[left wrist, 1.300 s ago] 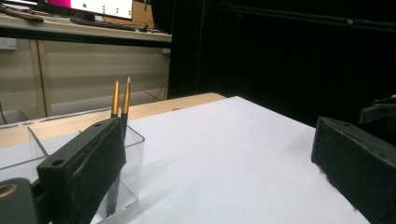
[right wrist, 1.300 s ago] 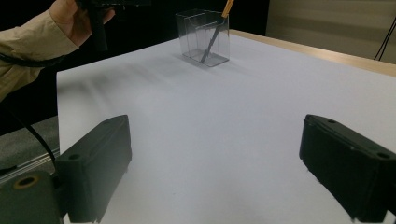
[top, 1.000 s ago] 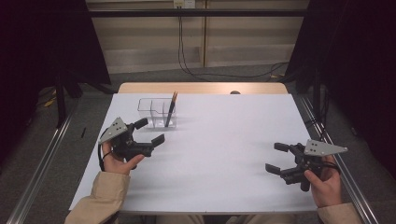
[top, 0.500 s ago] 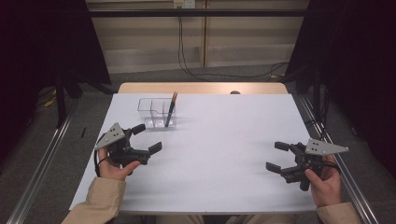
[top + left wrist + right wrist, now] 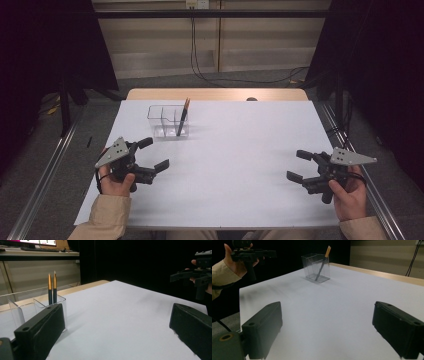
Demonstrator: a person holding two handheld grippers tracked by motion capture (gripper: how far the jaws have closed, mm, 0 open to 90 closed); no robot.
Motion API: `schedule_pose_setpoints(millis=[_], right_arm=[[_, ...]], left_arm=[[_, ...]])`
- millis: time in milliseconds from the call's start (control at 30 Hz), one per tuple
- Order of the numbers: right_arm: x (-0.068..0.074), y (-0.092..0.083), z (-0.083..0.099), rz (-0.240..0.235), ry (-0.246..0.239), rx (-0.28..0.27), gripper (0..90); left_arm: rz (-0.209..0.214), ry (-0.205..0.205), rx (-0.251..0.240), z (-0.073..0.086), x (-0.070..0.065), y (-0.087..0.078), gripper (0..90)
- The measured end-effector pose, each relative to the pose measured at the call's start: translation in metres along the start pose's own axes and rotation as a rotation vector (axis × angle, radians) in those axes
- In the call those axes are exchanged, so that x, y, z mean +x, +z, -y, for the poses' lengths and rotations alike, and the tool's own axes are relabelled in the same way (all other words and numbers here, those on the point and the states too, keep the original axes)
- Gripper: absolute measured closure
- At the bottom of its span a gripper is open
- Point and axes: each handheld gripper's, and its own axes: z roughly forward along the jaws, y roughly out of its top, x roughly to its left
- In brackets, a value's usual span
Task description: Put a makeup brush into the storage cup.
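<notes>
White tabletop [image 5: 235, 150] under me: my left tongs [image 5: 152, 154], released, have drawn back toward seven o'clock from the pencil holder [image 5: 167, 121]; right tongs [image 5: 299, 165] stay released, unmoved.

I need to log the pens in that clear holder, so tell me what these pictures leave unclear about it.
- Pens: the left gripper view shows two; the high view is too small to separate them.
- Clear holder: left part cut off by the edge, front hidden behind the jaw.
- Pen tips: hidden low in the holder.
</notes>
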Motion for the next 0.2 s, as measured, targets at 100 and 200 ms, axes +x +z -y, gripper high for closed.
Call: schedule_pose_setpoints(millis=[100, 200], right_arm=[[-0.001, 0.0006, 0.0, 0.006, 0.002, -0.001, 9.1], [-0.0018, 0.0014, 0.0005, 0.005, 0.007, -0.001, 9.1]], left_arm=[[-0.002, 0.01, 0.006, -0.0004, -0.0005, -0.0016, 0.0], [0.0, 0.007, 0.0, 0.0001, -0.0005, -0.0027, 0.0]])
